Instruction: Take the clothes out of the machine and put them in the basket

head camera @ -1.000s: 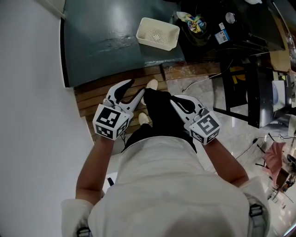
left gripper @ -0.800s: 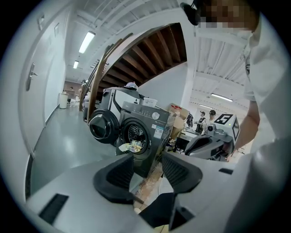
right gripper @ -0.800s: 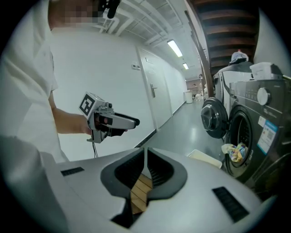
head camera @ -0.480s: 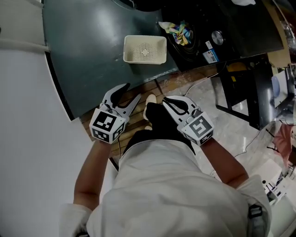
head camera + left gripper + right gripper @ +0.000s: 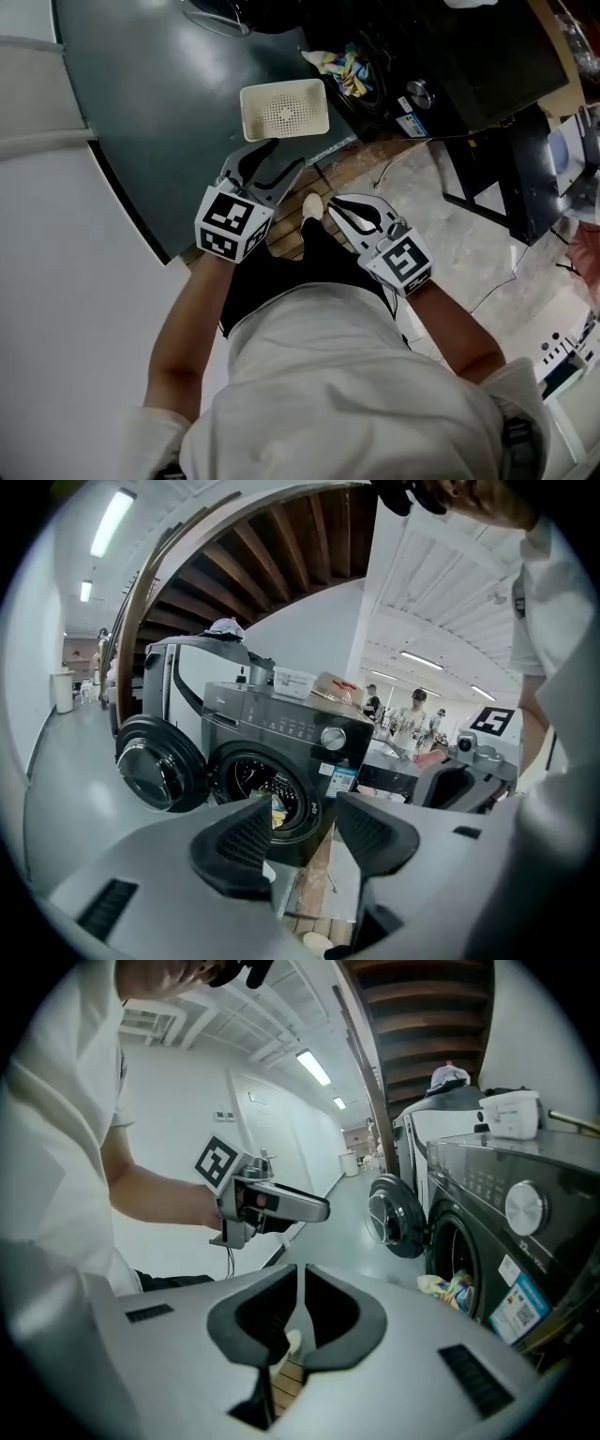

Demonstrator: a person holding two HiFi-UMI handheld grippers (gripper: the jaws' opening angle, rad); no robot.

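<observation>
Head view: the front-load washing machine (image 5: 450,66) is at the top, with colourful clothes (image 5: 349,66) still bunched in its drum opening. The cream perforated basket (image 5: 284,110) sits on the floor just beside the machine's front, and it looks empty. The left gripper (image 5: 281,159) is near the basket, jaws spread. The right gripper (image 5: 336,211) is further back from the machine, jaws together.

Left gripper view: the left gripper (image 5: 305,803) points at the machine (image 5: 291,733). Its jaws have just been opening and there's nothing between them. The round door (image 5: 155,766) is swung open, and there's a bit of clothing (image 5: 277,810) in the drum.

Right gripper view: the right gripper (image 5: 302,1279) is pressed nearly closed and holds nothing. Clothes (image 5: 448,1290) spill from the machine (image 5: 511,1213).
</observation>
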